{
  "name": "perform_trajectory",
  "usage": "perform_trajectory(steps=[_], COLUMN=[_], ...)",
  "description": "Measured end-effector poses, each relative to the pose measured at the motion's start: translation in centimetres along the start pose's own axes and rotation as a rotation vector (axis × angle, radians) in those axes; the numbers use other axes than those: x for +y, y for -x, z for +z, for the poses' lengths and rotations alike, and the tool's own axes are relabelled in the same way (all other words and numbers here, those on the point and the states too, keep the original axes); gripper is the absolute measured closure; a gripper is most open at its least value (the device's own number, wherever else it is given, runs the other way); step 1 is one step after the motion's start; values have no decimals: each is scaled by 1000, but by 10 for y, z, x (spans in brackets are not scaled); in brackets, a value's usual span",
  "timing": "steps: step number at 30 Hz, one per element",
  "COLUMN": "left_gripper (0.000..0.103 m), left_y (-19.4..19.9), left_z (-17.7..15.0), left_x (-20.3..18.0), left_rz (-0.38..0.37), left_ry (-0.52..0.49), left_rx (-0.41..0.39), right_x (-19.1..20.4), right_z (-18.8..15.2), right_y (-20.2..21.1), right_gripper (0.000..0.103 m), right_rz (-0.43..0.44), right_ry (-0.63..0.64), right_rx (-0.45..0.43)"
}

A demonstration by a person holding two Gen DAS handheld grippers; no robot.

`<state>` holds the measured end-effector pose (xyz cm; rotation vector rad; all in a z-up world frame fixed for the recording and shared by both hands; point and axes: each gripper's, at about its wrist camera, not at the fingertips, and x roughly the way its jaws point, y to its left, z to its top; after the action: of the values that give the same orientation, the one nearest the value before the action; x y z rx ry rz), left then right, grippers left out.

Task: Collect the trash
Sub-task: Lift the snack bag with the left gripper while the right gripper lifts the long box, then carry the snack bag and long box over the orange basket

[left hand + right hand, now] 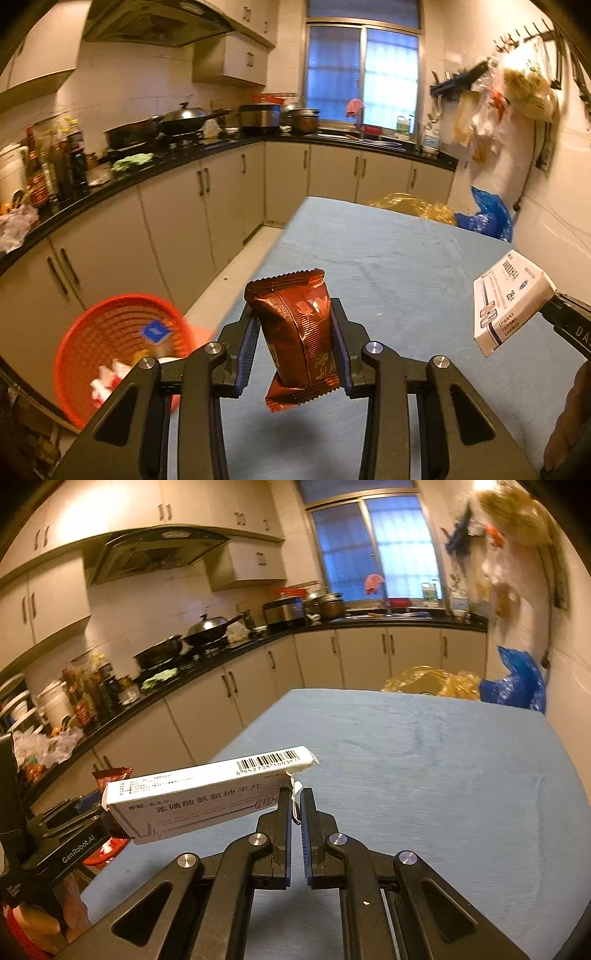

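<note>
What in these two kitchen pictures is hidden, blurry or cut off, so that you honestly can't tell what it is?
- Orange basket, left wrist view: blurred, its near side behind the left gripper; contents unreadable.
- Brown snack wrapper: print too small to read; in the right wrist view the white box covers most of it.
- Right gripper: it pinches only the box's torn end flap.
- Bags on the wall hooks: motion-blurred in both views.

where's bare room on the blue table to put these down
Most of the blue table is bare, from the near edge to the yellow bag and blue bag at its far end. The black counter is crowded with pans and bottles.
</note>
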<state>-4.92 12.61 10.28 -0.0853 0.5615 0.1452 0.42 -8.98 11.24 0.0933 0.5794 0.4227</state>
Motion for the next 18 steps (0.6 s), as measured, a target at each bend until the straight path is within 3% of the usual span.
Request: perform_trajectory(steps=[13,18], left_gripper=[68,68], left_y=[25,30], left_z=[-22,-34], left_x=[147,192], left_rz=[145,204], left_ry=[170,236], left_rx=[19,12], right_x=[130,178], right_z=[12,10], right_y=[-47,-72], right_gripper=[98,98], right_rz=[85,108], right_ry=[195,209], right_rx=[52,110])
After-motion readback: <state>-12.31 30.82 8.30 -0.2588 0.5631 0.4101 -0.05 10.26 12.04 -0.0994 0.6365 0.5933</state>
